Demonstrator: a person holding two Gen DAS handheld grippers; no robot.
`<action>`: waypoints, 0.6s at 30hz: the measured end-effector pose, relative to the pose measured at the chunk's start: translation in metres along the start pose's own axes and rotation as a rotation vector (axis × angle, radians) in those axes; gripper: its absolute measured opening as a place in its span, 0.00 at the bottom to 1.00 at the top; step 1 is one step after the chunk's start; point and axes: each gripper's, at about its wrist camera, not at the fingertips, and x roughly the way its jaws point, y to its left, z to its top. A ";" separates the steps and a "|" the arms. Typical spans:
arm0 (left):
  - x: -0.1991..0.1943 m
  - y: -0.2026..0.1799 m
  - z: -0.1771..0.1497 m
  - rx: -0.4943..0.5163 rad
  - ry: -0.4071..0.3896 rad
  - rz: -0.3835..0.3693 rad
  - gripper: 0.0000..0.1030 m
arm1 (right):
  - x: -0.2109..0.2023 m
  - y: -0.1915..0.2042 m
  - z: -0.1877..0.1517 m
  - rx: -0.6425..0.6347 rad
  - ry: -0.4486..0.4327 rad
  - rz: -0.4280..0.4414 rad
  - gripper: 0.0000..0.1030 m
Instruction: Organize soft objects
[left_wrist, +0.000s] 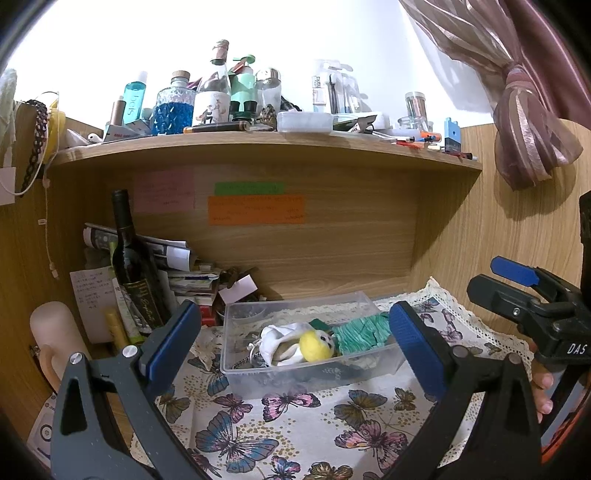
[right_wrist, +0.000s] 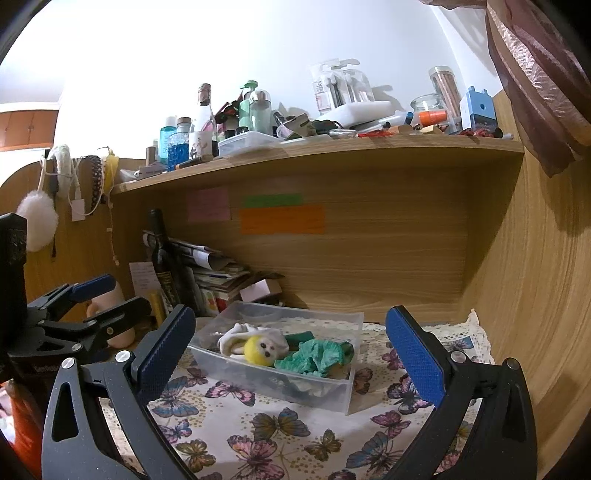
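A: Clear plastic bin (left_wrist: 236, 343) on the butterfly cloth (left_wrist: 295, 424), left wrist view. We see the yellow plush (left_wrist: 314, 345), white fabric (left_wrist: 280, 336) and green cloth (left_wrist: 360, 332) lying inside it. Left gripper (left_wrist: 295, 328) gapes wide, holding nothing.

B: Risk as we judge it: the light bin skids on the cloth if a finger clips its wall.

A: Right wrist view: right gripper (right_wrist: 290, 345) also spread, empty, short of the bin (right_wrist: 343, 398). Green cloth (right_wrist: 317, 356) droops near the rim.

B: We might snag it and drag it out.

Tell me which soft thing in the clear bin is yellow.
The round plush ball with a small face, lying mid-bin between the white cloth and the crinkled green fabric.
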 end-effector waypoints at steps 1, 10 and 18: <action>0.000 0.000 0.000 0.001 0.000 -0.002 1.00 | 0.000 0.000 0.000 0.001 0.001 0.000 1.00; 0.002 0.002 -0.002 0.000 0.008 -0.026 1.00 | 0.001 -0.001 -0.001 0.002 0.003 0.004 1.00; 0.006 0.005 -0.003 -0.025 0.031 -0.066 1.00 | 0.002 -0.001 -0.002 0.004 0.007 0.002 1.00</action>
